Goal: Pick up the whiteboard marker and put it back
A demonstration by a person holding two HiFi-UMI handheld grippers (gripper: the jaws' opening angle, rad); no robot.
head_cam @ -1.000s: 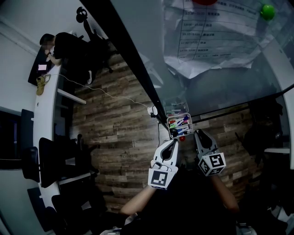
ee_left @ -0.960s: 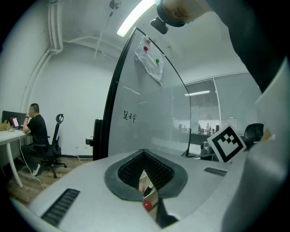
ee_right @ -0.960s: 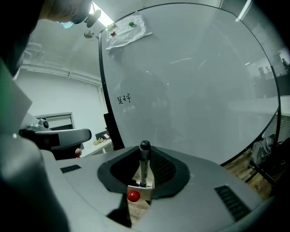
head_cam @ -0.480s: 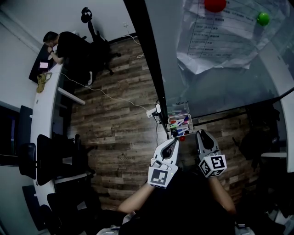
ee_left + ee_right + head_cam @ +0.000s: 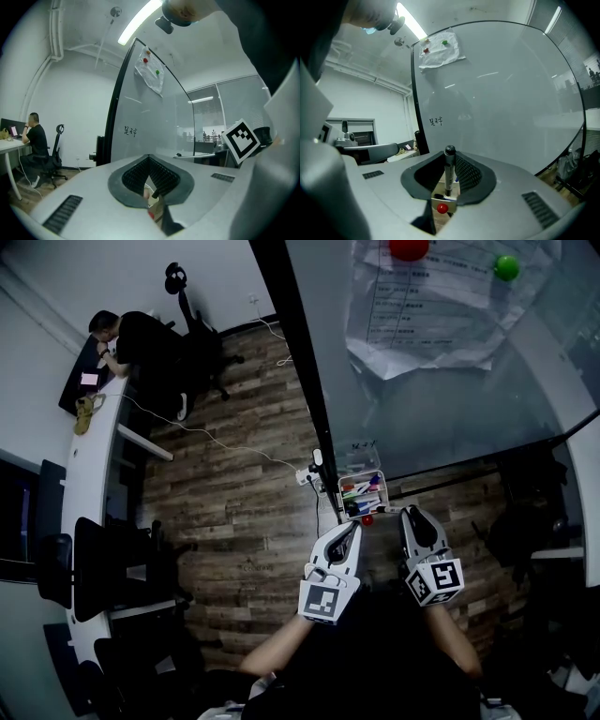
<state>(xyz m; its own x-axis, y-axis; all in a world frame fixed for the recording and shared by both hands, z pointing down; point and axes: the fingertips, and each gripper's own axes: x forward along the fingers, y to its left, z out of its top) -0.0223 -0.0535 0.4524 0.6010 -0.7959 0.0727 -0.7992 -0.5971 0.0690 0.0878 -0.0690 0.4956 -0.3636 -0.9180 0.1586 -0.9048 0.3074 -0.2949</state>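
Office whiteboard (image 5: 501, 93) ahead: your right tool (image 5: 448, 161) clamps the black whiteboard marker (image 5: 449, 174) upright, near the clear tray (image 5: 385, 486). Left tool (image 5: 349, 532) closed, empty. Lower straight in, clear of the other pens (image 5: 362, 494).

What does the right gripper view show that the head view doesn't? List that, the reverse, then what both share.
Right gripper view only: a black whiteboard marker standing upright, clamped in the right gripper; small handwriting on the whiteboard; the ceiling light strip.
Head view only: a person seated at a desk, the wooden floor, and the coloured markers in the tray.
Both: the whiteboard, the pinned paper, the tray and the red magnet at its front.
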